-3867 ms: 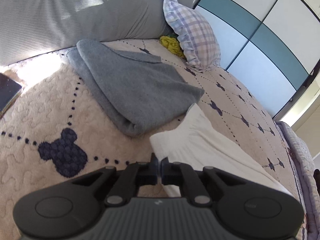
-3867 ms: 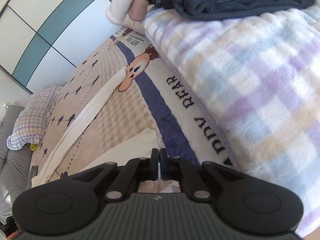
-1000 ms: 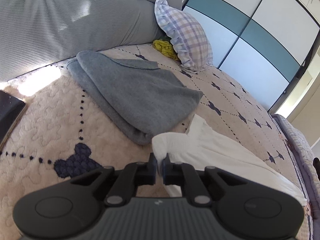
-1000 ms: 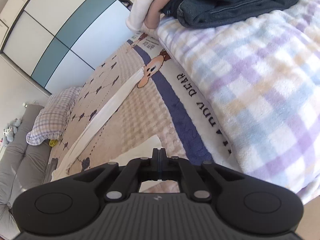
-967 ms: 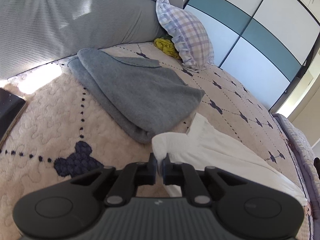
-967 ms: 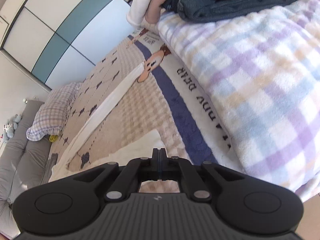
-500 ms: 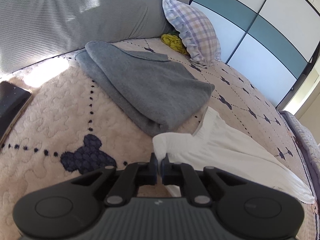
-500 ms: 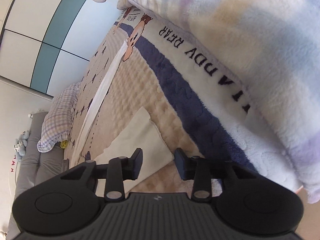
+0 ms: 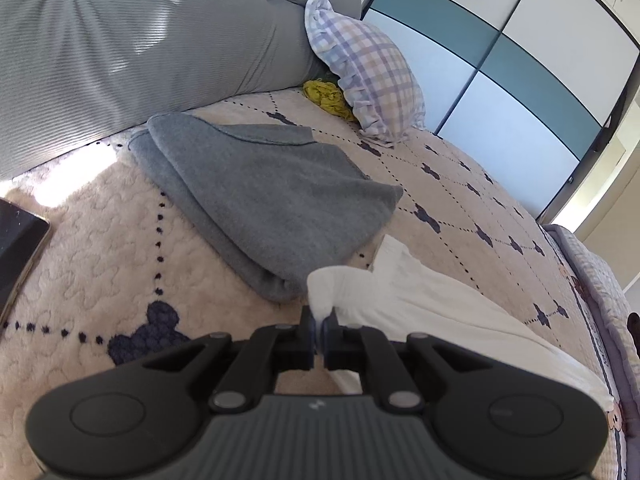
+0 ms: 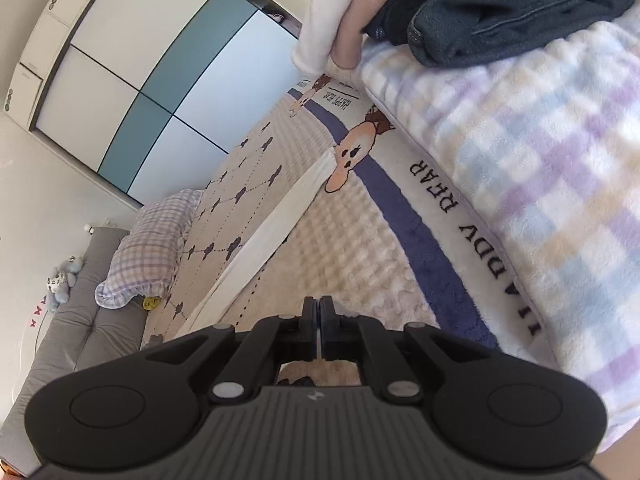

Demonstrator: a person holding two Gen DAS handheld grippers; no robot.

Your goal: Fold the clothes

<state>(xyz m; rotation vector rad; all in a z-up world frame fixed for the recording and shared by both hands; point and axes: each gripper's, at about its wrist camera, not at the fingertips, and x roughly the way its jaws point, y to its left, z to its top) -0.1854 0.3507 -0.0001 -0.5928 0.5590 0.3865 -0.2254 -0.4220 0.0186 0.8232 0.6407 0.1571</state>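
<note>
A long white garment (image 9: 420, 292) lies stretched across the beige bed cover. My left gripper (image 9: 319, 320) is shut on its bunched corner, right beside a folded grey garment (image 9: 272, 192). In the right wrist view the white garment (image 10: 280, 224) shows as a narrow strip running away toward the bear print. My right gripper (image 10: 319, 312) is shut, raised above the cover. A thin pale sliver of cloth shows between its pads. The rest of that end is hidden under the gripper body.
A plaid pillow (image 9: 372, 72) and a yellow item (image 9: 326, 96) lie against the grey headboard cushion (image 9: 140, 40). A dark phone (image 9: 16, 248) rests at the left edge. A plaid fleece blanket (image 10: 540, 180) with a dark garment (image 10: 520, 4) on it fills the right side.
Half a second ago the right gripper stood open low over the cream cloth corner. It has since shut and risen. The left gripper keeps its hold and has hardly moved.
</note>
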